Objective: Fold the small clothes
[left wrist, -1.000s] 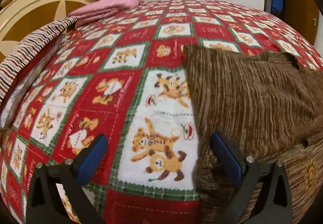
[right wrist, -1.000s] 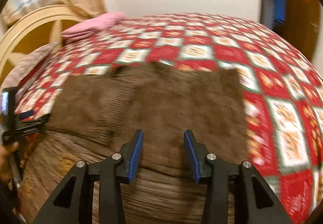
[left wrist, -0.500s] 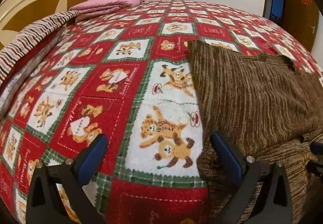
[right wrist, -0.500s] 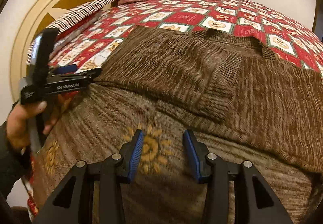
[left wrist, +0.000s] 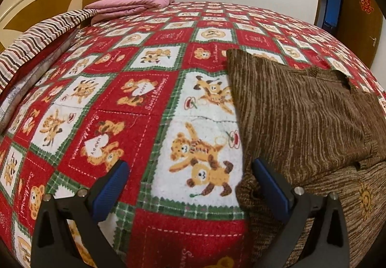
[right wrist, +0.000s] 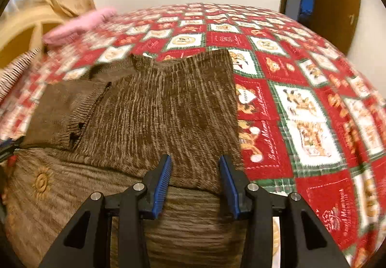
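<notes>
One brown sweater (left wrist: pixel 301 111), one pink blanket (left wrist: pixel 135 2), seemingly two claws.

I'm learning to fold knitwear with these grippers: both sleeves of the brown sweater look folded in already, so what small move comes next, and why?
Probably lower both open grippers onto the near hem and pinch it. The left gripper straddles the brown sweater at its left edge, the right gripper hovers above its right side, neither holding cloth, and the bottom half is still unfolded.

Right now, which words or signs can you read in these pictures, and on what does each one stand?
"HAPPY": white heart held by bears on the bedspread.
"LOVE": another heart on the bedspread.
"Sweet Memories": stitched script along the red squares.
"HAPPY": heart by the brown sweater.
Red ornament on the wooden door: not readable.
Script in far squares: too small or blurred.
</notes>
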A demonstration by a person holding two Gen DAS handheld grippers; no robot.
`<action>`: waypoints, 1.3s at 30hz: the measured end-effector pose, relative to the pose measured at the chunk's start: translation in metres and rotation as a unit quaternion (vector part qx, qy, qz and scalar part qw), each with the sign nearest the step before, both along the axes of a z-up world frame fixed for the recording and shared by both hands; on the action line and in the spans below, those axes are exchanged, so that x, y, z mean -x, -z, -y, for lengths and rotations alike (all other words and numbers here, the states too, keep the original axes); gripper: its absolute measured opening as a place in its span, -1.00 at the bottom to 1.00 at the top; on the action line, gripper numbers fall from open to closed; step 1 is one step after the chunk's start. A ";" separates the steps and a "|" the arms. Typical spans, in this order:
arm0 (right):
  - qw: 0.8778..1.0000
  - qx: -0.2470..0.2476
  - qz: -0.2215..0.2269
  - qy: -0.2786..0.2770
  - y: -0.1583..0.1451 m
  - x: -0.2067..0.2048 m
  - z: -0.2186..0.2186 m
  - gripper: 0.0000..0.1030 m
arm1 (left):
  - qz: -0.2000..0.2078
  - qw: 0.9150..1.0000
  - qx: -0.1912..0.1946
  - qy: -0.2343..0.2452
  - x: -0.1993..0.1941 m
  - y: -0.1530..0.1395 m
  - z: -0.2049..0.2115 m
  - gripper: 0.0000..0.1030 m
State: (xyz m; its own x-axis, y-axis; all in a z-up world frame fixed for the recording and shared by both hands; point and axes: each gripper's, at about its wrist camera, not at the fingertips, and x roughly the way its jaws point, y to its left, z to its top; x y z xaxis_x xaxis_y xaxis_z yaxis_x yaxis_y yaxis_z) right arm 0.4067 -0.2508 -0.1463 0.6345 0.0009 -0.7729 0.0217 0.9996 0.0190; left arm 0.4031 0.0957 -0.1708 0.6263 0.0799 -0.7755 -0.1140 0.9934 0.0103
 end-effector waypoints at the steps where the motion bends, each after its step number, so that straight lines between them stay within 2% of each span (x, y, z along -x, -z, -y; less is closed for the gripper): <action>1: 1.000 -0.002 0.001 -0.004 0.000 0.003 0.004 -0.16 | -0.001 1.000 0.000 0.000 -0.001 0.000 0.000 1.00; 5: 1.000 -0.001 0.001 0.002 -0.001 0.000 0.000 -0.16 | 0.007 1.000 0.010 -0.001 0.003 -0.003 -0.002 1.00; 9: 0.997 -0.073 0.009 -0.001 0.000 0.004 0.018 -0.11 | 0.009 0.997 0.073 -0.015 0.024 -0.013 -0.017 1.00; 11: 0.995 -0.099 0.007 -0.011 0.000 0.007 0.022 -0.08 | 0.016 0.998 0.064 -0.018 0.039 -0.017 -0.015 1.00; 14: 0.993 -0.113 0.015 -0.008 -0.011 0.022 0.024 -0.08 | 0.026 0.998 0.050 0.001 0.061 -0.023 -0.008 1.00; 17: 0.994 -0.104 0.021 0.005 -0.021 0.040 0.021 -0.08 | 0.037 0.998 0.043 0.016 0.083 -0.031 -0.006 1.00; 21: 0.996 -0.082 0.027 -0.007 -0.029 0.067 0.012 -0.05 | 0.054 0.997 0.054 0.032 0.109 -0.037 -0.005 1.00; 30: 0.999 -0.048 -0.001 -0.016 -0.018 0.118 0.002 0.00 | 0.044 0.998 0.020 0.050 0.156 -0.026 0.008 1.00; 39: 0.999 -0.026 -0.015 -0.021 -0.007 0.165 -0.002 0.02 | 0.032 0.996 0.028 0.077 0.191 -0.018 0.013 0.82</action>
State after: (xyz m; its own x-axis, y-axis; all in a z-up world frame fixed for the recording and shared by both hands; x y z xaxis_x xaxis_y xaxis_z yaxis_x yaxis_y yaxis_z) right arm 0.2413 -0.2486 -0.1397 0.6099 0.0673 -0.7896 -0.0184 0.9973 0.0708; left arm 0.2118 0.0826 -0.1523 0.6754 -0.0630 -0.7348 0.0420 0.9980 -0.0470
